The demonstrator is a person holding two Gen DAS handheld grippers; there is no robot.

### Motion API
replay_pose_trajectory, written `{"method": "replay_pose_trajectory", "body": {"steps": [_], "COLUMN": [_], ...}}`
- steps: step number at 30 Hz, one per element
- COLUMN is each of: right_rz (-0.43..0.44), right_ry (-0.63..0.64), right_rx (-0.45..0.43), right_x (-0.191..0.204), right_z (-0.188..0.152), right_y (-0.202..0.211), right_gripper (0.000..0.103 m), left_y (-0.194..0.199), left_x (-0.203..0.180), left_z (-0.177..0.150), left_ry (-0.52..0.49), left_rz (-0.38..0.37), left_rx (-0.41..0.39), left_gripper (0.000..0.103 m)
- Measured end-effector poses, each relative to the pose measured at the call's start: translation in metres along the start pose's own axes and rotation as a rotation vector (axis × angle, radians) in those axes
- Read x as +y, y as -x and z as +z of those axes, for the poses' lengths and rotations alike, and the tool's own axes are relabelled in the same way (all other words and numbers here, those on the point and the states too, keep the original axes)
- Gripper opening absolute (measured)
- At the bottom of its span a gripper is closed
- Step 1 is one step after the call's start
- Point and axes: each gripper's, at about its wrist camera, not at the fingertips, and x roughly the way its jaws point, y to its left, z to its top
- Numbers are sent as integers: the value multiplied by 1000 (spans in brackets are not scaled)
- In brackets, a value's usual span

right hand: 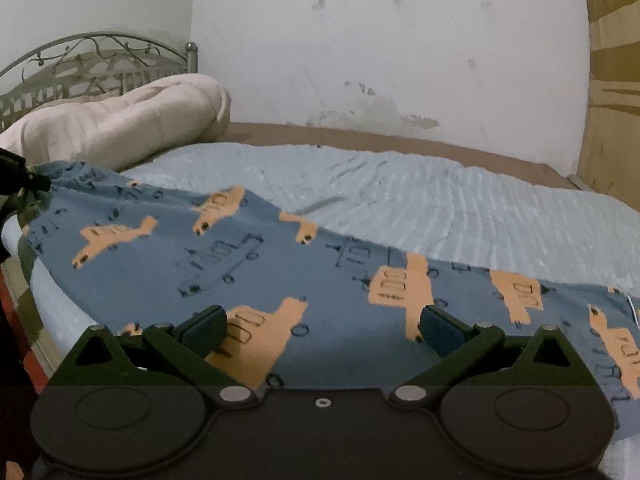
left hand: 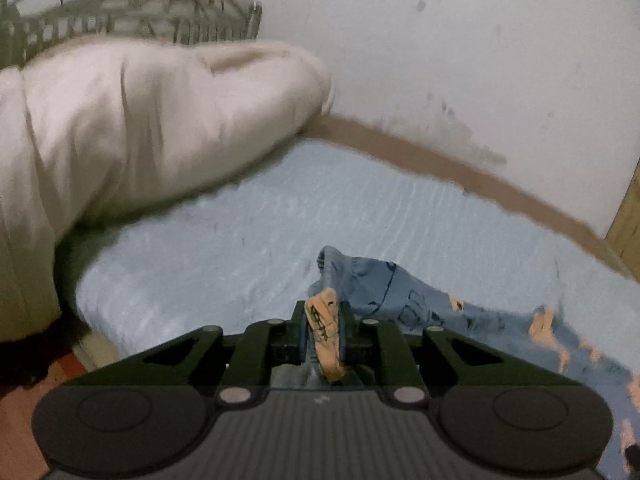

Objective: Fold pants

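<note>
The blue cotton pants with orange vehicle prints (right hand: 248, 272) lie spread on the pale blue ribbed bedsheet (right hand: 460, 208). Left gripper (left hand: 323, 332): jaws pinched on a bunched fold of the pants' edge. Right gripper (right hand: 322, 326): jaws spread wide over the flat pants, gripping nothing.

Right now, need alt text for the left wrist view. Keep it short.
The left gripper is shut on a bunched edge of blue pants with an orange print, which trail off to the right across a pale blue bedspread. A cream comforter is heaped at upper left, against a scuffed white wall.
</note>
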Motion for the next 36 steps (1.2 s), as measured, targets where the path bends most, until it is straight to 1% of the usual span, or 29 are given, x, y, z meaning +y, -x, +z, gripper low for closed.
{"method": "replay_pose_trajectory", "body": {"steps": [2, 4, 5, 6, 7, 8, 9, 10, 12, 14, 15, 17, 19, 21, 23, 25, 27, 28, 29, 30, 32, 33, 36], "right_rz": [-1, 2, 3, 4, 4, 4, 1, -4, -16, -25, -30, -49, -65, -107, -163, -219, -282, -291, -283, -306, -386, -408, -477], "right_ry": [-5, -9, -8, -6, -5, -5, -4, -2, 6, 12, 15, 26, 47, 72, 77, 62, 36, 19, -6, -21, -26, -42, -111], "right_rx": [8, 8, 4, 2, -1, -8, -16, -22, -33, -34, -29, -19, -19, -21, -20, -15, -13, -12, -11, -11, -21, -29, -37], "right_x": [-3, -5, -5, -6, -6, -6, -6, -6, -4, -5, -6, -7, -11, -18, -32, -50, -73, -85, -97, -105, -118, -126, -148], "right_z": [-4, -7, -8, -8, -7, -7, -6, -6, -5, -4, -3, -4, -5, -6, -7, -9, -14, -16, -18, -20, -27, -30, -40], "right_y": [-2, -3, -2, -2, -2, -1, -1, 0, 0, -2, -4, -7, -8, -7, -4, 0, 7, 11, 16, 20, 30, 36, 51], "right_gripper": [102, 102, 102, 102, 102, 102, 102, 102, 102, 102, 102, 102, 102, 102, 102, 102, 102, 102, 102, 102, 102, 102, 102], "left_y": [-7, -7, -5, -2, 1, 5, 10, 14, 19, 18, 15, 7, -6, -22, -39, -58, -75, -82, -87, -93, -101, -108, -106], "left_x": [1, -3, -7, -9, -13, -18, -26, -34, -53, -76, -91, -116, -147, -178, -202, -224, -238, -243, -246, -248, -250, -250, -242], "left_z": [-5, -6, -5, -5, -4, -3, -1, 0, 1, 0, -1, -7, -15, -22, -27, -32, -32, -31, -30, -27, -23, -18, -12], "left_ry": [-4, -28, -44, -60, -83, -105, -136, -164, -218, -258, -280, -313, -358, -405, -441, -483, -516, -521, -520, -513, -497, -489, -439], "left_rz": [3, 17, 34, 45, 56, 69, 89, 102, 90, 26, -18, -81, -149, -190, -175, -131, -85, -67, -57, -49, -36, -32, -38], "left_rx": [21, 19, 11, 5, -10, -32, -65, -90, -130, -132, -116, -87, -40, 19, 62, 98, 113, 113, 114, 119, 130, 136, 141], "left_gripper": [17, 23, 32, 48, 56, 67, 72, 73, 83, 84, 84, 84, 84, 85, 85, 85, 86, 88, 90, 91, 92, 94, 93]}}
